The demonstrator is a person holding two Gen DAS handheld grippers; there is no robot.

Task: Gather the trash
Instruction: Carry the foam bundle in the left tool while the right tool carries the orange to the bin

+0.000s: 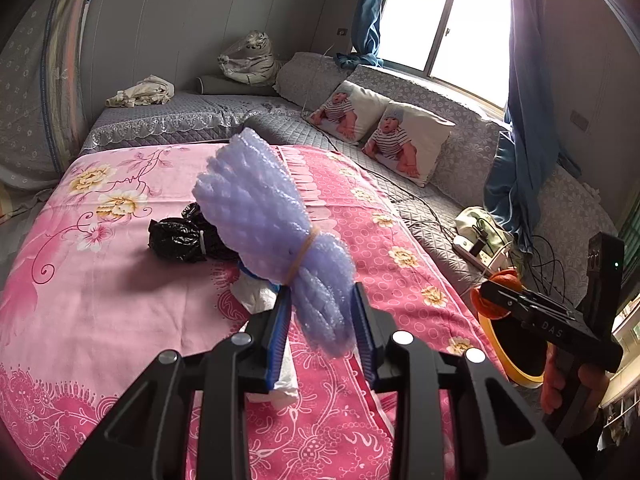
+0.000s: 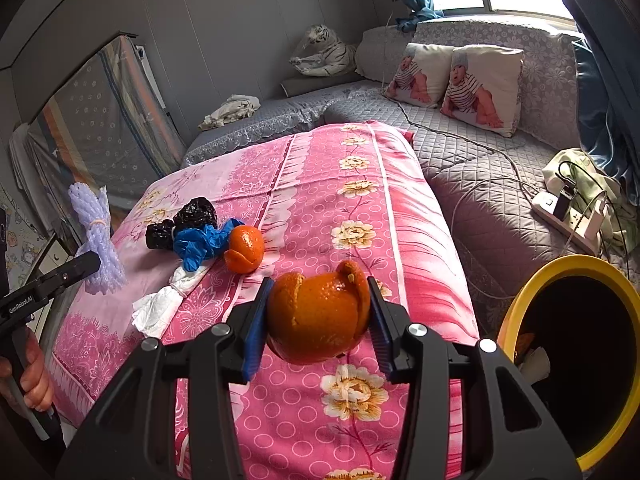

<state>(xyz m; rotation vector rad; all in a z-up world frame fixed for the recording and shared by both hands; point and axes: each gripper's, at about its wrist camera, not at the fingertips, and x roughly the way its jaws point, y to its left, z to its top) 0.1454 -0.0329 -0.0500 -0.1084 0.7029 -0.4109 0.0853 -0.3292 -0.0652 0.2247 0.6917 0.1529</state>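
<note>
My left gripper [image 1: 322, 316] is shut on a purple foam net bundle [image 1: 264, 216] tied with a rubber band, held above the pink bedspread [image 1: 100, 300]. My right gripper [image 2: 318, 312] is shut on an orange peel [image 2: 316, 316], held above the bed near the yellow-rimmed trash bin [image 2: 576, 264]. On the bed lie a black plastic bag [image 2: 188, 216], a blue glove [image 2: 204, 242], a second orange peel [image 2: 245, 249] and a crumpled white tissue [image 2: 160, 308]. The foam bundle also shows in the right wrist view [image 2: 98, 236]. The bin also shows in the left wrist view [image 1: 516, 376].
A grey quilted sofa [image 2: 480, 148] runs behind and right of the bed with two baby-print pillows [image 2: 480, 84]. A power strip with cables [image 2: 568, 212] lies near the bin. A plush tiger [image 1: 250, 60] and a crumpled cloth [image 1: 140, 92] sit at the back.
</note>
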